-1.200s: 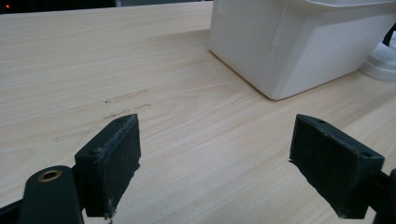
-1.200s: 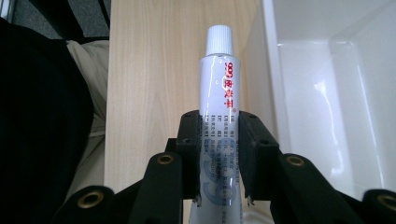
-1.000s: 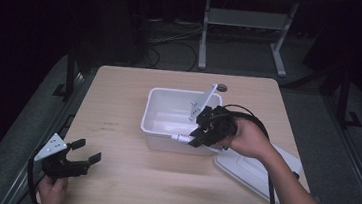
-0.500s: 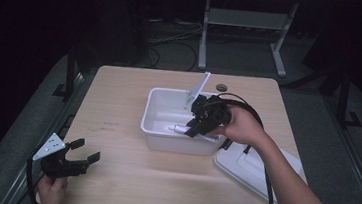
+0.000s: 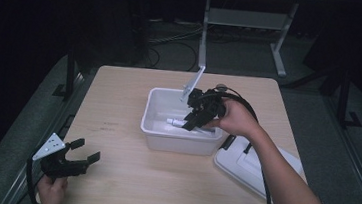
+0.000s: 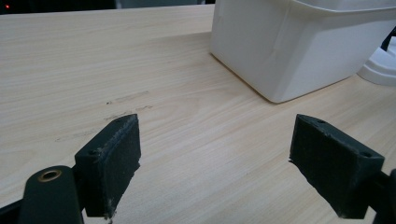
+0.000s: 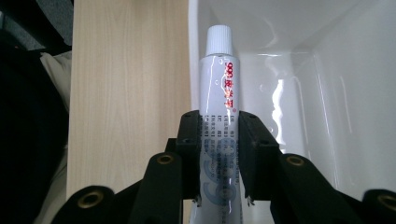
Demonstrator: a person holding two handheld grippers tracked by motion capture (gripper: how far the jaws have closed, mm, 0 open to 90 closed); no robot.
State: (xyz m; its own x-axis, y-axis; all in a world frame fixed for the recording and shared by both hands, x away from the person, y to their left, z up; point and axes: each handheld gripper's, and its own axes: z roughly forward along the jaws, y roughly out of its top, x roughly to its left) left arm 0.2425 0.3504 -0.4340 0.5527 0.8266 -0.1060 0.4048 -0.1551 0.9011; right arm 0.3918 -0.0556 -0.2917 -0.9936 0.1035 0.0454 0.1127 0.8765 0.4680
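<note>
A white tube [image 7: 218,107] with a ribbed white cap and red lettering is clamped between the black jaws of my right gripper [image 7: 219,156]. In the high view the right gripper [image 5: 193,123] holds that tube [image 5: 174,123] over the inside of a white plastic bin [image 5: 158,134] at the table's middle. The cap points toward the bin's left side. My left gripper [image 5: 83,152] rests at the table's near left corner, open with nothing between its pads. In the left gripper view its jaws [image 6: 217,163] stand wide over bare wood, with the bin [image 6: 280,51] ahead.
A white lid [image 5: 243,163] lies flat on the table right of the bin, under the right forearm. A small dark round object [image 5: 221,87] sits behind the bin. A white stand [image 5: 247,23] and cables are on the floor beyond the table's far edge.
The right gripper has carried the tube leftward, from over the bin's right edge to over its inside. The left gripper has stayed put.
</note>
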